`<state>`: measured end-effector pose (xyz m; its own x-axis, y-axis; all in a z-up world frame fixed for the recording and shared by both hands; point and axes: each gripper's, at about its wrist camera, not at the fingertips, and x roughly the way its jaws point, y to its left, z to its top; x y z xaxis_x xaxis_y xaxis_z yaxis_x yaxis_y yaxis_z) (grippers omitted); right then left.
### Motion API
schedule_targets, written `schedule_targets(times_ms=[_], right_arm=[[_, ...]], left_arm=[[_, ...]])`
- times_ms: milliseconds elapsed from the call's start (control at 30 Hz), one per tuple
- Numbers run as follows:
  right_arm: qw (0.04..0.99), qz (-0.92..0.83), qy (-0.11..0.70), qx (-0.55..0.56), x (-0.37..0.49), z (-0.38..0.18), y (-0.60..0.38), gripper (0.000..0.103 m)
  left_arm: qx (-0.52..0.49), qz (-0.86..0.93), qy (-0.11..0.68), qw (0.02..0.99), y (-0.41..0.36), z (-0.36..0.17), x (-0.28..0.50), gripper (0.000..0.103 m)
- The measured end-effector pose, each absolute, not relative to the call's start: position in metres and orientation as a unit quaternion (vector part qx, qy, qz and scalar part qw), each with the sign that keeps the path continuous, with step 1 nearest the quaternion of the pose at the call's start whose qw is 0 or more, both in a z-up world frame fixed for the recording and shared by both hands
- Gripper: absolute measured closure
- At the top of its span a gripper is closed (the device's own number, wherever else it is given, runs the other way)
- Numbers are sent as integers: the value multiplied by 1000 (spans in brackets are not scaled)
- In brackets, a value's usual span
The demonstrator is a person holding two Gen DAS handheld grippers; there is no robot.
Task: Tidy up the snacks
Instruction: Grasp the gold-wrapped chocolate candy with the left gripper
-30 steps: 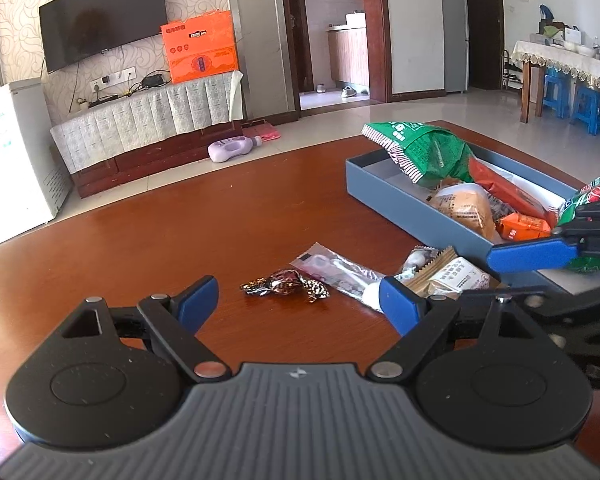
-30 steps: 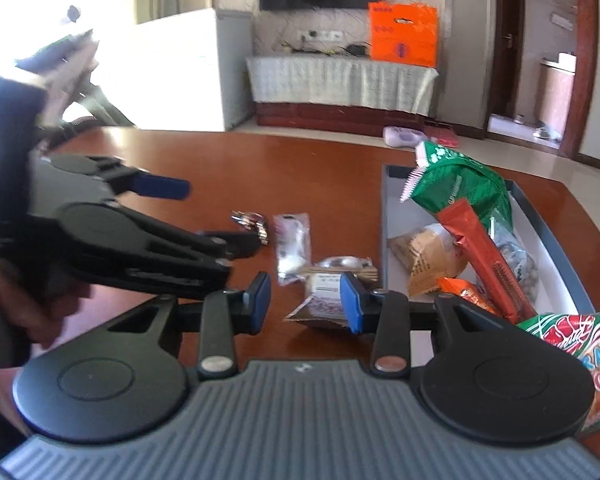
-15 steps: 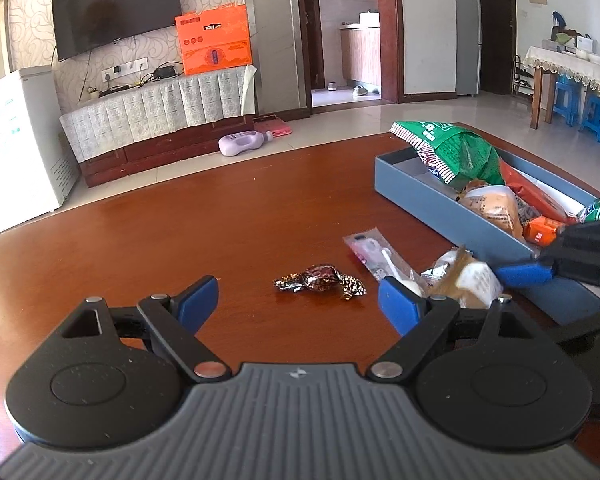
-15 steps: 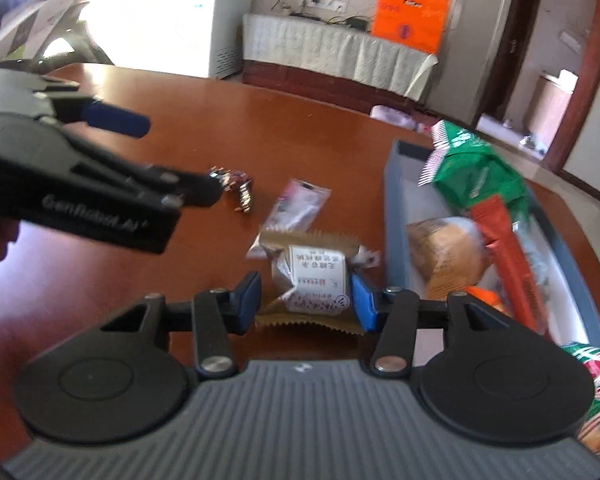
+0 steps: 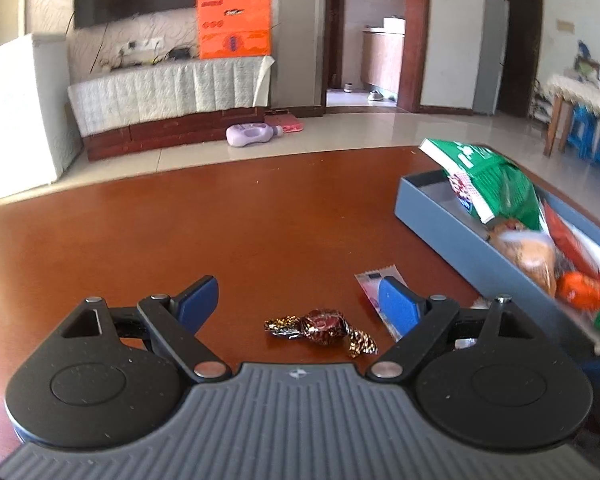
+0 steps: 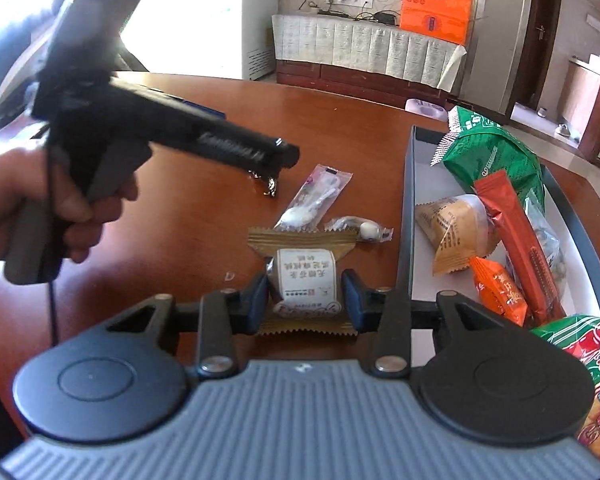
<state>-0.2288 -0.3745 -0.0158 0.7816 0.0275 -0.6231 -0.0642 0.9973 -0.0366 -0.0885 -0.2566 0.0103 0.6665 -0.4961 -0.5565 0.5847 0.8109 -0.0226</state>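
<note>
My right gripper (image 6: 305,300) is closing its jaws on a gold-wrapped cake with a white label (image 6: 305,280), and the blue pads press its sides just above the brown table. My left gripper (image 5: 298,298) is open and held low. A dark foil-wrapped candy (image 5: 320,326) lies between its fingers, touching neither. The right wrist view shows that left gripper (image 6: 286,156) from the side, in a person's hand, over the candy. A blue-grey box (image 6: 406,220) to the right holds a green bag (image 6: 492,156), a red stick pack (image 6: 516,232) and a tan packet (image 6: 452,224).
A clear packet with a white spoon (image 6: 320,196) and a small clear candy packet (image 6: 360,230) lie between the candy and the box. The spoon packet (image 5: 370,284) sits by the left gripper's right finger. A red-green snack bag (image 6: 580,344) lies at the near right.
The left gripper slid right and forward until the foil candy lay between its fingers. The right gripper came up around the gold-wrapped cake, then narrowed onto it.
</note>
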Motion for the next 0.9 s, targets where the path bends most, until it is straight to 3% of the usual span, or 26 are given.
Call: schedule_targets(times_ms=[233, 300, 333, 900], right_arm=[[942, 19, 333, -32, -228, -13, -373, 61], [942, 14, 335, -32, -226, -13, -371, 60], [941, 13, 336, -30, -225, -12, -374, 60], [943, -11, 331, -42, -209, -18, -361, 48]], left_arm=[[98, -292, 301, 902, -265, -4, -85, 20], [98, -290, 303, 903, -265, -6, -84, 37], [98, -288, 310, 901, -265, -8, -83, 39], [101, -293, 308, 900, -267, -10, -83, 37]])
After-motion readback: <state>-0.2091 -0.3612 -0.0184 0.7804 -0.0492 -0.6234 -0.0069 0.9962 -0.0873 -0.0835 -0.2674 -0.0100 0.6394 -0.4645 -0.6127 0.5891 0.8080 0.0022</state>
